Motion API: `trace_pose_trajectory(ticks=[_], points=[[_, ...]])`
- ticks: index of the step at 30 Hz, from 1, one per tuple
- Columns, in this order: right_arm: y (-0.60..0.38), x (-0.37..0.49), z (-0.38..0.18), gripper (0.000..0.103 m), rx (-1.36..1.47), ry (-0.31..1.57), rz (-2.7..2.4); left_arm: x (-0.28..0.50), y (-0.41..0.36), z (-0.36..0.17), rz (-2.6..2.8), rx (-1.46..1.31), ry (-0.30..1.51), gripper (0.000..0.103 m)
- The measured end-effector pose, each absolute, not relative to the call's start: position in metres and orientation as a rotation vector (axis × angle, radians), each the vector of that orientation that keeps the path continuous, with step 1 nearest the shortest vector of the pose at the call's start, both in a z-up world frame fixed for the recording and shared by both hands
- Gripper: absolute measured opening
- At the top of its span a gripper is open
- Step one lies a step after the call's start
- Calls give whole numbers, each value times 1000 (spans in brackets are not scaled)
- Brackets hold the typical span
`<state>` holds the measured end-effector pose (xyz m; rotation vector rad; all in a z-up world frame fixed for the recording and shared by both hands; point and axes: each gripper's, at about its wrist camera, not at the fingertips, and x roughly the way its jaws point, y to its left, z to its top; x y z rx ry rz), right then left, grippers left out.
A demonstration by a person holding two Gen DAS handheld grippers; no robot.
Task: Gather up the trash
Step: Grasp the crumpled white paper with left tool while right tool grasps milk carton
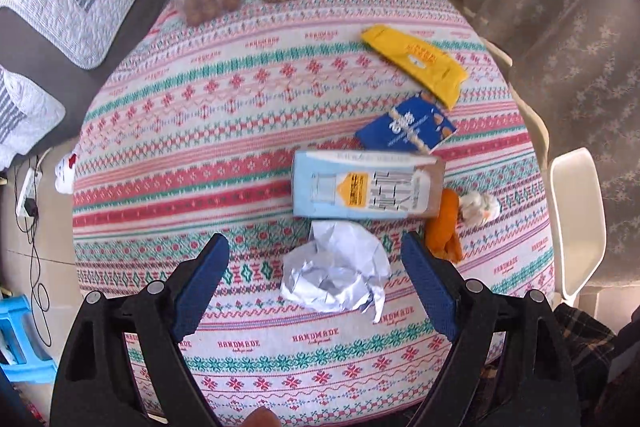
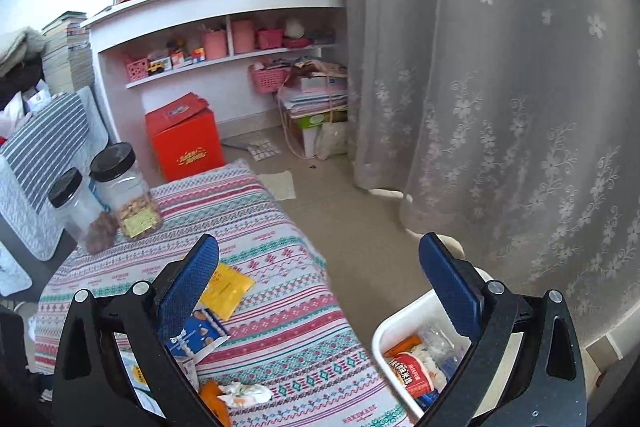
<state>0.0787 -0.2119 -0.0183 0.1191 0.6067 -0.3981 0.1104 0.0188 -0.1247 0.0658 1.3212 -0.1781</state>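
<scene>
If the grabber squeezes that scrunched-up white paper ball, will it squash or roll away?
The crumpled paper would probably squash, since it is loose folds with air gaps. It looks light for its size, so a nudge from one finger of the open left gripper may slide it along the tablecloth. Its lumpy shape probably keeps it from rolling far.

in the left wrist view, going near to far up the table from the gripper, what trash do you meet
crumpled white paper → light blue carton → dark blue wrapper → yellow packet
</scene>
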Motion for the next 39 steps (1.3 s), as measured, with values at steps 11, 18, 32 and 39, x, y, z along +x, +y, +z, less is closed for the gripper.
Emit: trace_pose_trajectory(ticks=[11, 18, 32, 39], points=[[-170, 102, -41, 96, -8, 696, -274, 103, 37, -158, -193, -212, 1440, 50], [-150, 130, -76, 96, -70, 861, -50, 91, 57, -138, -217, -234, 1392, 17], [-22, 125, -149, 96, -581, 966, 433, 95, 165, -90, -99, -352, 1203, 17], [5, 128, -173, 81, -692, 1003, 473, 97, 178, -82, -88, -358, 1165, 17]])
